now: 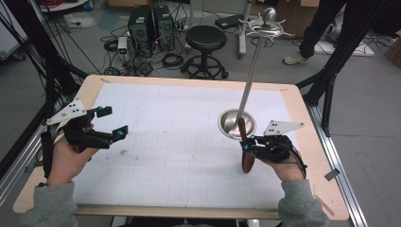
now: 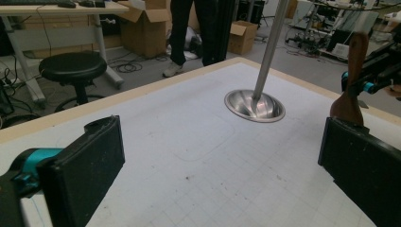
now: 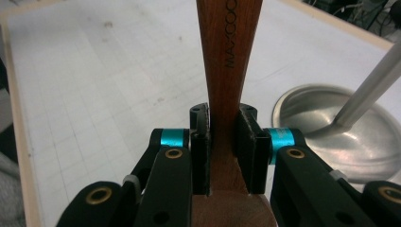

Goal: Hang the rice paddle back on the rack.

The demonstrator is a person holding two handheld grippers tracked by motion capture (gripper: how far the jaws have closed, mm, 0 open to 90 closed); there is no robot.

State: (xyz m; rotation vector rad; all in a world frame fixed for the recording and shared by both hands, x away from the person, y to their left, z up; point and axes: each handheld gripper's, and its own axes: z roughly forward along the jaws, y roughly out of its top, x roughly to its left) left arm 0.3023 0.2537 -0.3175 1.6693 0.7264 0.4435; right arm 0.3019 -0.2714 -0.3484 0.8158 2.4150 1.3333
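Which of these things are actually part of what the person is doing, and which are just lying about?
In the job:
- wooden spatula, clamped between the right gripper's jaws
- metal stand with hooks on top, on the table
- left gripper, jaws open, empty

Just lying about:
- black stool
- computer towers
- cardboard boxes

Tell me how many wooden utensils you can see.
1: a wooden spatula clamped in the right gripper, beside the metal stand base. None seen elsewhere on the table.

Your black two-jaw left gripper (image 1: 109, 123) and right gripper (image 1: 246, 142) carry teal joints, brass screws, grey three-cornered plates; your sleeves (image 1: 49, 204) are grey.
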